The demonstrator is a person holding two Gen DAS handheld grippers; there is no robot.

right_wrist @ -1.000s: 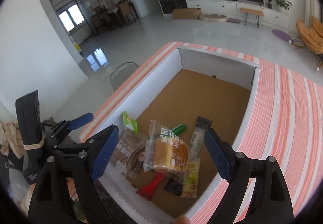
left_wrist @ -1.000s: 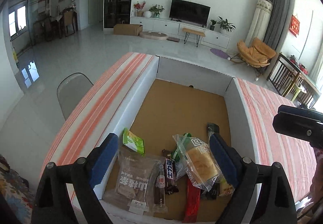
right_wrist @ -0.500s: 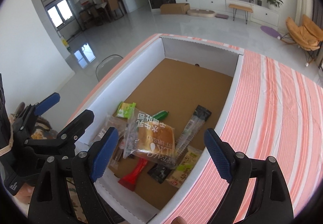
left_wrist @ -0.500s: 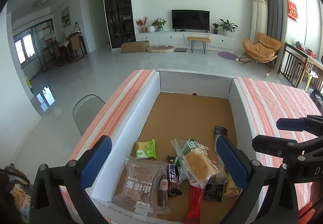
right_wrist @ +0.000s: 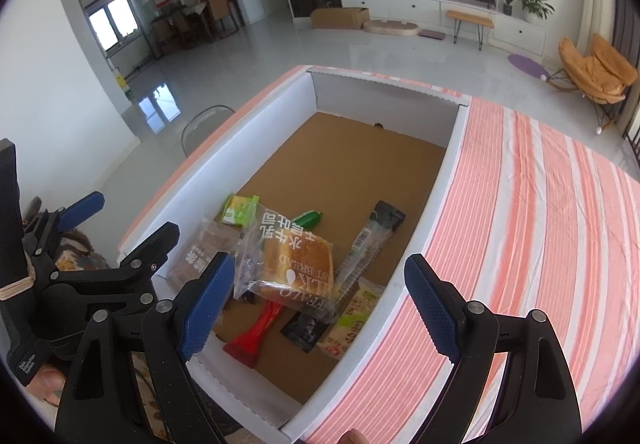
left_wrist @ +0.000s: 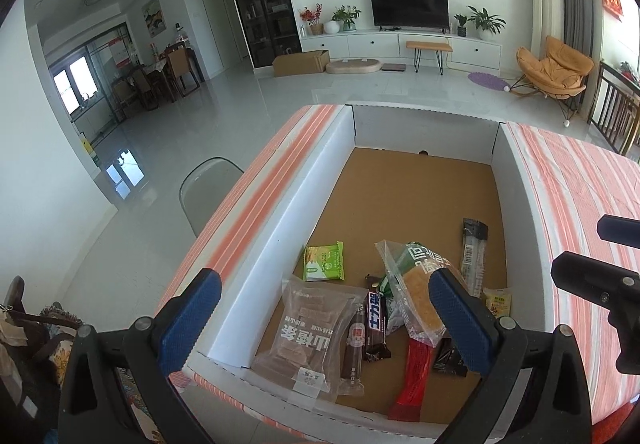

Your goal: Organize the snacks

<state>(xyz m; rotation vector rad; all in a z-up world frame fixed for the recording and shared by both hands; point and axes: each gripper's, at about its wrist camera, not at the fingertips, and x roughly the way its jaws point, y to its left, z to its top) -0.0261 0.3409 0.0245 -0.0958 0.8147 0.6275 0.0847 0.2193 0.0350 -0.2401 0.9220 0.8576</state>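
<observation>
Red packet (left_wrist: 412, 380) partly under bread bag (left_wrist: 412, 284)

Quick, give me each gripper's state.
Left gripper: open, holding nothing; jaws have just been opening.
Right gripper: open, holding nothing.

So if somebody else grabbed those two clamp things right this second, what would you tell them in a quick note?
Left gripper: open, nothing between its fingers; the jaws have just been opening. It hangs over the near end of the box.
Right gripper: open, holding nothing, above the same end.
Snacks: all heaped at the box's near end. The milk bread bag lies on top; the green packet lies apart, near the left wall.
Done: nothing looks sorted yet.
Left: spread the pile out; the far half of the box is bare.
</observation>
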